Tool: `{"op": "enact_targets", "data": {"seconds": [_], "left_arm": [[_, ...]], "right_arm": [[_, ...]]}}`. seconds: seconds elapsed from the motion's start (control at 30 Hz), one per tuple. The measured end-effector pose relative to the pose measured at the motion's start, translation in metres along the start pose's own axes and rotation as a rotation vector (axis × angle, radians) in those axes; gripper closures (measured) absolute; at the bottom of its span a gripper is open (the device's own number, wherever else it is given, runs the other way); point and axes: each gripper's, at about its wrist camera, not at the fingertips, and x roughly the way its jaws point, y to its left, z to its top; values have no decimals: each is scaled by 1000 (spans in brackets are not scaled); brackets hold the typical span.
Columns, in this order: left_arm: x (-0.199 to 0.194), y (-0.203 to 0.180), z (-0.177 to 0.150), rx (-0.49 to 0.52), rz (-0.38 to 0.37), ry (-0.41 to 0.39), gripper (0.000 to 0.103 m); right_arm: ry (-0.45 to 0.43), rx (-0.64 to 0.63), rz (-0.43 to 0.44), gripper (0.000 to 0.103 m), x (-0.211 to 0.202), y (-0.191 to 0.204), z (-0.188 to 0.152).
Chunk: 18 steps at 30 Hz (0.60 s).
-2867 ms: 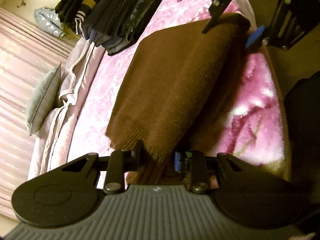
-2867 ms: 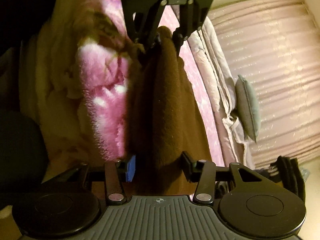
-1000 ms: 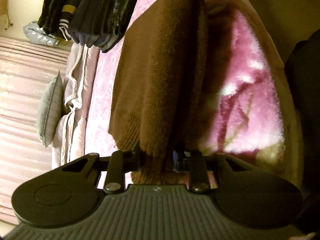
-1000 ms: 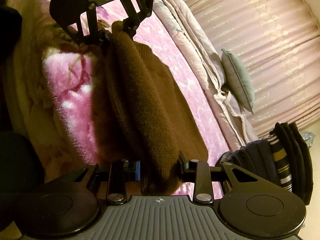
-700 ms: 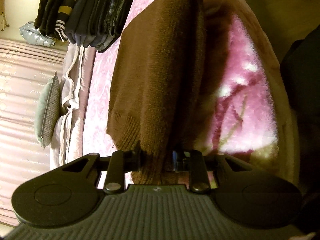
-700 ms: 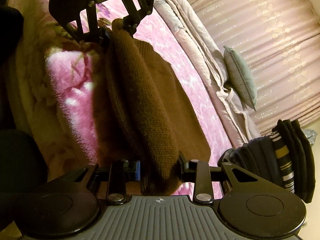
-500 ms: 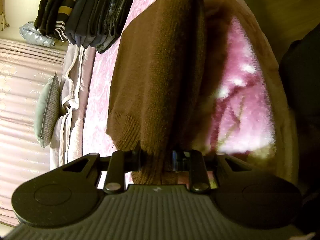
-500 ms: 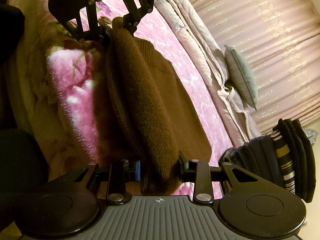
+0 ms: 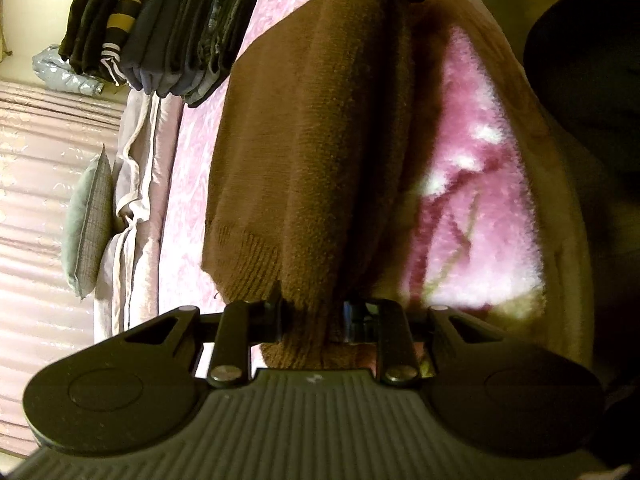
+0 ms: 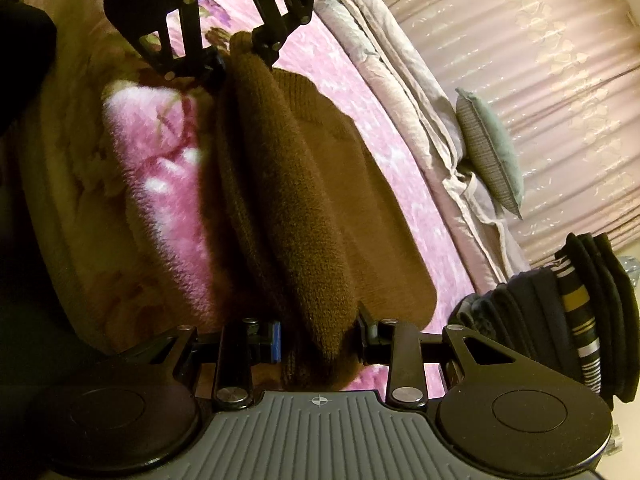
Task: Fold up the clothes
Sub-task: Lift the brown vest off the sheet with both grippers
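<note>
1. Bed with pink cover runs under and ahead of both claws; fluffy pink blanket sits right of the left claw's line, left of the right claw's line.
2. Brown sweater hangs doubled between the two claws. Long axis runs straight from one claw to the other, along each camera's forward line. One layer drapes out onto the pink cover, to the left of the left claw and to the right of the right claw; the ribbed hem shows near the left claw.
3. Stack of folded dark clothes sits far-left of the left claw, close by on the right of the right claw. Right claw is clearly the nearer one.
4. Grey cushion lies off the far bed edge, beyond the draped layer.
5. Left gripper is clamped on one end of the sweater fold, cloth bunched between the jaws.
6. Right gripper is clamped on the opposite end, same bunched grip; the left claw shows facing it at the far end.
7. Judgement: the fold line is held taut claw to claw, so the coming move likely turns on swinging it sideways over the draped layer.
</note>
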Motion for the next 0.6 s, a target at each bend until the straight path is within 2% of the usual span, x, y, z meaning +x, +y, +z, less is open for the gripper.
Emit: {"op": "enact_targets", "data": {"seconds": [0.13, 0.2, 0.27, 0.47, 0.6], "left_arm": [[-1, -1, -2, -9, 0, -3, 82], [-1, -1, -1, -13, -3, -1, 82], [-2, 0, -1, -23, -9, -1, 82], [-3, 22, -8, -191, -78, -27, 82], [-5, 20, -9, -170, -66, -34, 82]], "right_arm": [[-10, -35, -7, 70, 2, 3, -2], [-13, -82, -26, 64, 5, 9, -4], [-9, -114, -44, 63, 6, 15, -4], [3, -201, -81, 61, 8, 26, -5], [7, -204, -84, 61, 10, 25, -6]]}}
